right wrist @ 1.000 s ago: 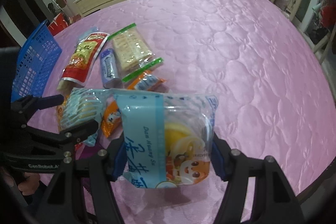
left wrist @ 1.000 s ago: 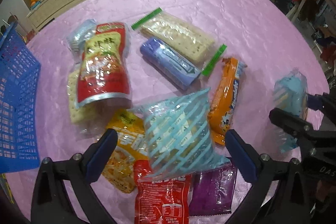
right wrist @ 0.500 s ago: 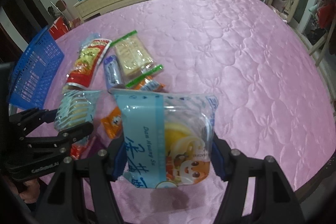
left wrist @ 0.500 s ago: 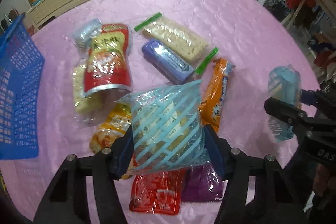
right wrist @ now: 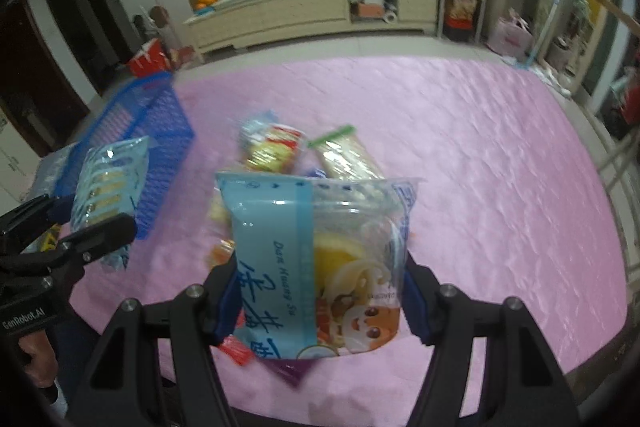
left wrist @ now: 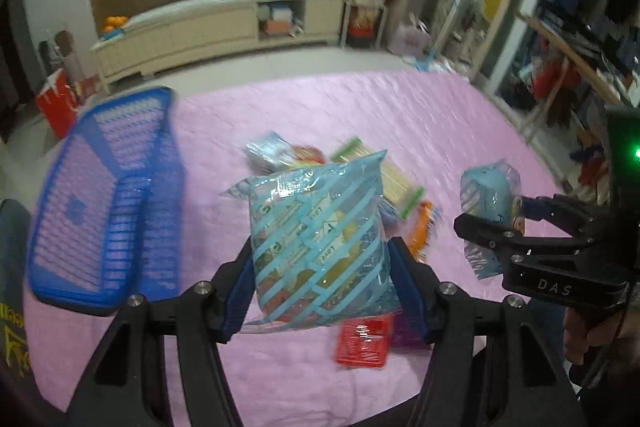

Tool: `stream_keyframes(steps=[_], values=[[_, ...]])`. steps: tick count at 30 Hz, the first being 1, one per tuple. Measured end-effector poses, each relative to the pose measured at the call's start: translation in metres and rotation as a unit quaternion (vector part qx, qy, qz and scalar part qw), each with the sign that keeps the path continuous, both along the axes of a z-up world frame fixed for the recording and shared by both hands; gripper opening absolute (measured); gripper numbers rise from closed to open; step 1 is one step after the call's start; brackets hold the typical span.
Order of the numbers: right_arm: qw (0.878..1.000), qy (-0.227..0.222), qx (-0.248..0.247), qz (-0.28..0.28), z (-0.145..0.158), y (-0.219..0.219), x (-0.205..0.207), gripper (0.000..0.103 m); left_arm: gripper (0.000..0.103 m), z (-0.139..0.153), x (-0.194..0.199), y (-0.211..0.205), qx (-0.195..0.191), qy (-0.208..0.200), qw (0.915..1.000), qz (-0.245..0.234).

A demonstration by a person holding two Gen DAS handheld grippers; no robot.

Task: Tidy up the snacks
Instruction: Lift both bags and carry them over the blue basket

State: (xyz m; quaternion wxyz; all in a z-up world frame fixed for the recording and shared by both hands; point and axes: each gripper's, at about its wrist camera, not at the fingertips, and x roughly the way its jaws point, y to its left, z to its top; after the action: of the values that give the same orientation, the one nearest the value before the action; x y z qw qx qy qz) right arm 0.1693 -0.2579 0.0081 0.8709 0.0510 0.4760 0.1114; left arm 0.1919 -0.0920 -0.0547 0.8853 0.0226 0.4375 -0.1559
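A: Left gripper [left wrist: 322, 275]?
B: Pads pinched the striped blue packet [left wrist: 320, 239] from both sides; it hung clear above the pink tablecloth [left wrist: 420, 115].

A: Right gripper [right wrist: 320, 291]?
B: Clamped on the clear bag with the cartoon face [right wrist: 320, 259], likewise held off the cloth.

A: The other snacks?
B: Blurred heap mid-table behind both held packs: red pouch [right wrist: 276, 145], cracker pack with green ends [right wrist: 348, 157], orange wrapper [left wrist: 424, 231], small red packet [left wrist: 362, 345] nearest.

A: Basket?
B: Blue basket [left wrist: 104, 211] sat at the cloth's left edge, well apart from the heap. Contents: couldn't tell.
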Motion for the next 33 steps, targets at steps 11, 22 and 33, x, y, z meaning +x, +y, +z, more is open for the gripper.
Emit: stream_keyframes(steps=[11, 22, 33], values=[[0.995, -0.045, 0.027, 0.085, 0.042, 0.117, 0.015, 0.071, 0.061, 0.040, -0.004, 0.130, 0.016, -0.047, 0.9941, 0.097], [0.987, -0.026, 0.040, 0.153, 0.035, 0.218, 0.037, 0.071, 0.061, 0.025, 0.011, 0.223, 0.016, -0.033, 0.9884, 0.147], [0.984, 0.023, 0.032, 0.172, 0.005, 0.261, 0.055, 0.071, 0.061, -0.005, 0.035, 0.244, 0.006, -0.010, 0.9919, 0.126]])
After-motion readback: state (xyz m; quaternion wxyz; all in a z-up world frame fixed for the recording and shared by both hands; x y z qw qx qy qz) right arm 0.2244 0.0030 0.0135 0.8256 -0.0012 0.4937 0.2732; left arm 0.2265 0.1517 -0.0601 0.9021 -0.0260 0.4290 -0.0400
